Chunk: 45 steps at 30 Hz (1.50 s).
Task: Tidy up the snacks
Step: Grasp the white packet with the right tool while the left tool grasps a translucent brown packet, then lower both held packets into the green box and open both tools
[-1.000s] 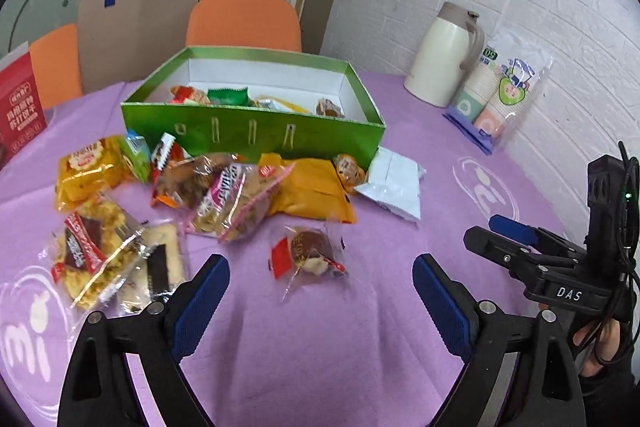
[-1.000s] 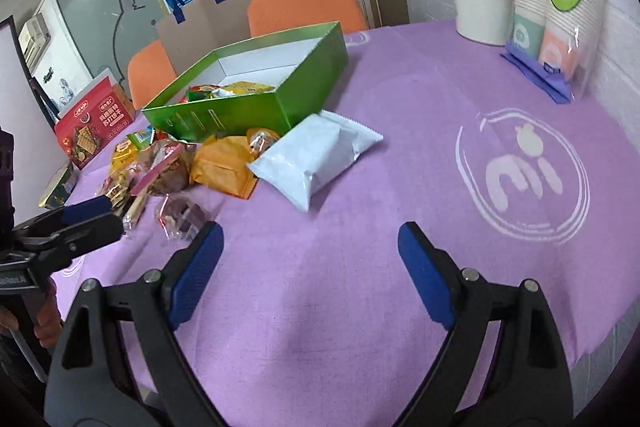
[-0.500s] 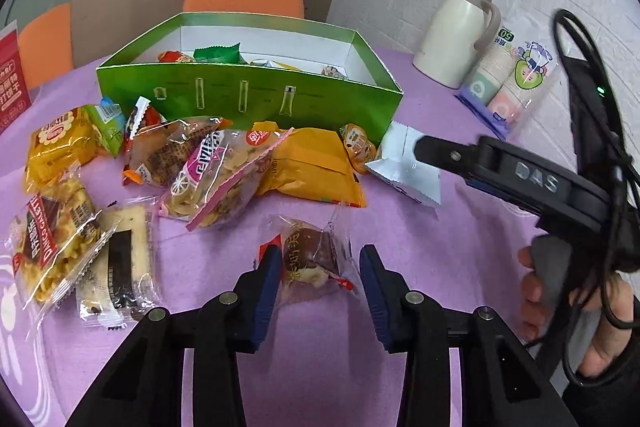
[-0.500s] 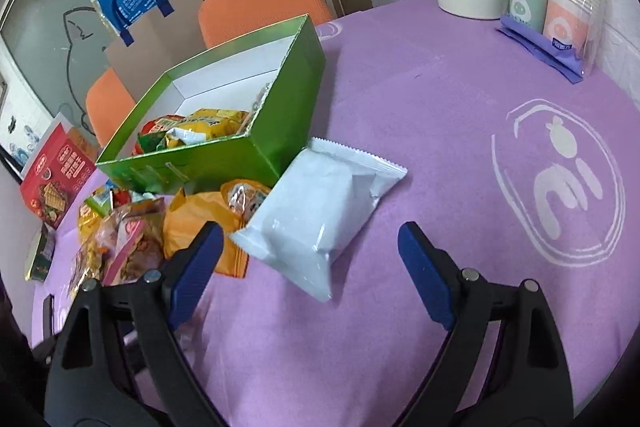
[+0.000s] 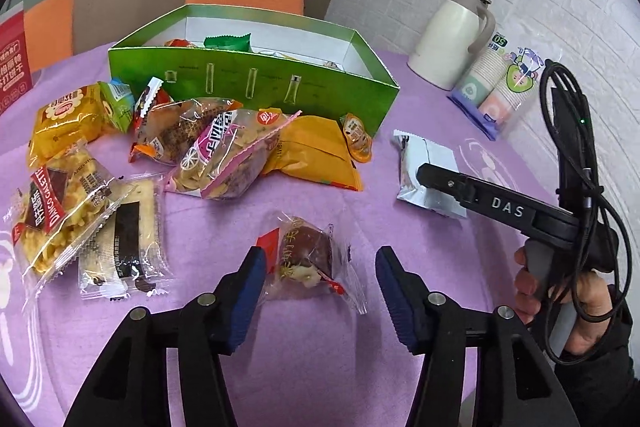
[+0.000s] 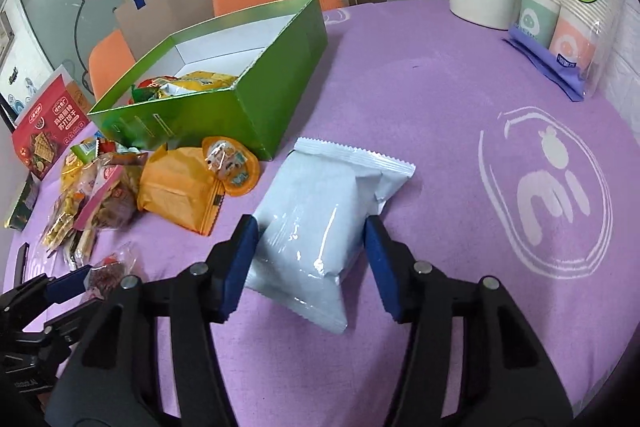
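- Purple cloth covers the tabletop (image 6: 460,115), where loose snack packets lie beside an open green box (image 5: 256,83).
- The left claw (image 5: 318,287) stands partly open, its blue pads flanking a clear-wrapped brown cake (image 5: 306,255); the left pad sits against the wrapper's edge, the right pad is apart from it, so nothing is clamped.
- The right claw (image 6: 310,265) is spread wide around the near end of a white packet (image 6: 320,227); both pads are just beside its sides, but I cannot tell whether they touch it.
- In the left wrist view the white packet lies at 2 o'clock from the cake, with the right claw's finger over it.
- An orange packet (image 5: 316,155) and a small jelly cup (image 5: 357,137) rest against the box's front wall, at 12 o'clock from the cake.
- At 10 o'clock from the cake lie a pink-edged chip bag (image 5: 228,155) and a waffle packet (image 5: 60,211).
- The box already holds several snacks at its left end.
- A cream jug (image 5: 456,35) and a sleeve of paper cups (image 5: 500,87) stand at 1 o'clock, by the brick wall.
- A hand (image 5: 560,299) grips the right tool's handle.
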{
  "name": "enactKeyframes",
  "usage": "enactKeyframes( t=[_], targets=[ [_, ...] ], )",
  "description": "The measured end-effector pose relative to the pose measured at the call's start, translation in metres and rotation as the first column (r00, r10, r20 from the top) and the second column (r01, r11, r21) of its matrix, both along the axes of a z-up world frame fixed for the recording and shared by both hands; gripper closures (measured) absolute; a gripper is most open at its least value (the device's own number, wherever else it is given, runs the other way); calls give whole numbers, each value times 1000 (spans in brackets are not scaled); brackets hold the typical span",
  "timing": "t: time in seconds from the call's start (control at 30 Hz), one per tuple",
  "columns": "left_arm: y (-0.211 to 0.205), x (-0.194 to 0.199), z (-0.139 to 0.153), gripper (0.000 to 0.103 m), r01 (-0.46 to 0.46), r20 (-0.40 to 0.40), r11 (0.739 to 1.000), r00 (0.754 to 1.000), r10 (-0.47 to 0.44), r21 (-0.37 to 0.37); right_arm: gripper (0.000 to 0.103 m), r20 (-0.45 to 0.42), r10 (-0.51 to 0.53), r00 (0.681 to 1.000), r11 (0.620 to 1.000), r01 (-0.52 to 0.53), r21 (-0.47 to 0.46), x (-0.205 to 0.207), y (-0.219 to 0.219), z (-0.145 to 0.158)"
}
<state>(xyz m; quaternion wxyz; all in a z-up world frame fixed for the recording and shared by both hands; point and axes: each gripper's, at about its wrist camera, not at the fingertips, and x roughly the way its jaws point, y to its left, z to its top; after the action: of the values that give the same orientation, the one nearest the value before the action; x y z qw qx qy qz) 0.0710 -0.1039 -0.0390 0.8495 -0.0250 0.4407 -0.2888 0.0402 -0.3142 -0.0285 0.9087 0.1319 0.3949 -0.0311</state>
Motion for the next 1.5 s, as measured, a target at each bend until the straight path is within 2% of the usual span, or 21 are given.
enactKeyframes(
  t=[0.27, 0.4, 0.43, 0.53, 0.63, 0.73, 0.9, 1.03, 1.17, 1.3, 1.5],
  targets=[
    [-1, 4, -3, 45, -7, 1, 1000, 1000, 7, 13, 34, 3, 20, 1000, 1000, -20, -15, 5, 14, -1],
    [-2, 8, -8, 45, -23, -5, 1000, 1000, 23, 15, 35, 14, 31, 999, 999, -31, -21, 4, 16, -4],
    [-2, 8, -8, 49, -25, 0, 1000, 1000, 25, 13, 42, 16, 38, 999, 999, -37, -35, 4, 17, -4],
    [-2, 7, -6, 63, -22, 6, 1000, 1000, 22, 7, 50, 16, 65, 998, 995, -63, -73, 0, 20, -3],
    [1, 3, 0, 69, -18, 9, 1000, 1000, 18, -7, 51, 17, 84, 996, 996, -83, -29, -6, 19, 0],
    [7, -2, 12, 70, -2, 6, 999, 1000, 2, -52, 52, 52, 94, 994, 995, -93, -32, -19, 23, 13],
    [18, -1, 58, 70, 16, 109, 996, 994, -7, -83, 52, 172, 151, 973, 988, -142, -64, -31, 38, 62],
    [26, 17, 95, 70, -10, 177, 996, 984, 26, -89, 52, 234, 181, 955, 983, -171, -62, -18, 46, 92],
    [29, 51, 119, 70, -60, 207, 996, 976, 73, -71, 52, 256, 184, 949, 983, -170, -74, 9, 51, 105],
    [32, 86, 121, 70, -94, 178, 993, 978, 106, -72, 52, 247, 192, 950, 981, -181, -66, 41, 56, 103],
    [19, 142, 103, 70, -136, 118, 990, 983, 141, -47, 52, 199, 203, 959, 979, -200, -36, 89, 61, 80]
  ],
)
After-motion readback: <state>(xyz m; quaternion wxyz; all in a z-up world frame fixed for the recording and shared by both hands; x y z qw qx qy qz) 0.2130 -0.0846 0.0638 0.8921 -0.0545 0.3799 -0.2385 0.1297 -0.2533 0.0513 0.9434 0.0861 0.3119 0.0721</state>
